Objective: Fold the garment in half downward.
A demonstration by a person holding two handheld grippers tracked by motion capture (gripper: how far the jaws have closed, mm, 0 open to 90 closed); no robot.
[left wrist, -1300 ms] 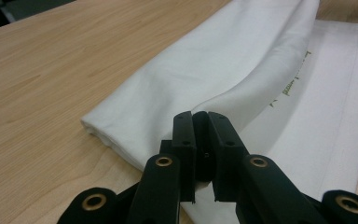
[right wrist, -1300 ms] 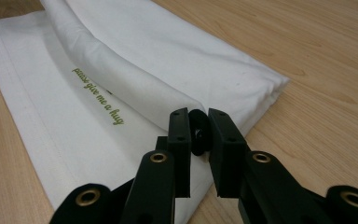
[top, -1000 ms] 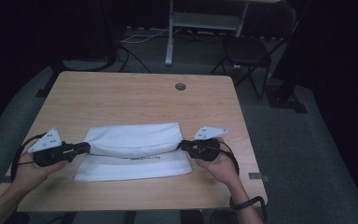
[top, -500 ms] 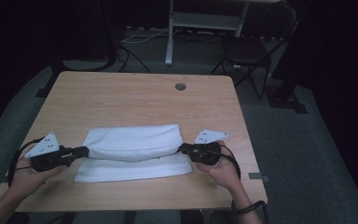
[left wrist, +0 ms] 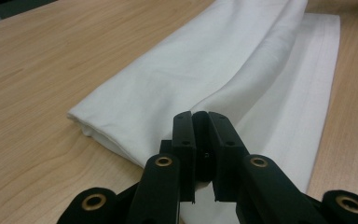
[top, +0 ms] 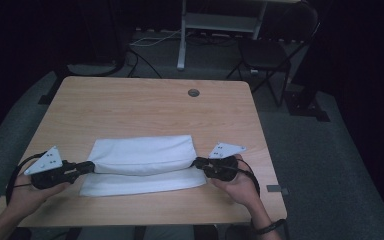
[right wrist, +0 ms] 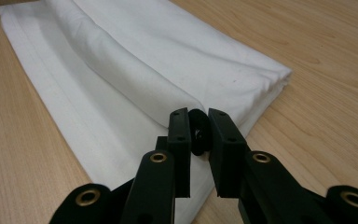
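A white cloth (top: 140, 155) lies folded lengthwise on the near half of the wooden table (top: 145, 110). Its upper layer is drawn over the lower one, leaving a flat strip along the near side. My left gripper (top: 91, 165) is shut on the cloth's left end and my right gripper (top: 196, 162) on its right end. In the left gripper view the black jaws (left wrist: 200, 114) pinch the upper layer of the cloth (left wrist: 205, 60) where it bunches. In the right gripper view the jaws (right wrist: 198, 114) pinch the matching corner of the cloth (right wrist: 168, 51).
A small round grommet (top: 193, 93) sits in the table near its far edge. Beyond the table stand a dark chair (top: 267, 50) and a metal rack (top: 220, 22) on grey carpet. Bare wood stretches between the cloth and the far edge.
Both grippers have drifted slightly toward the near edge, bringing the upper layer of the cloth with them. Their grip looks the same.
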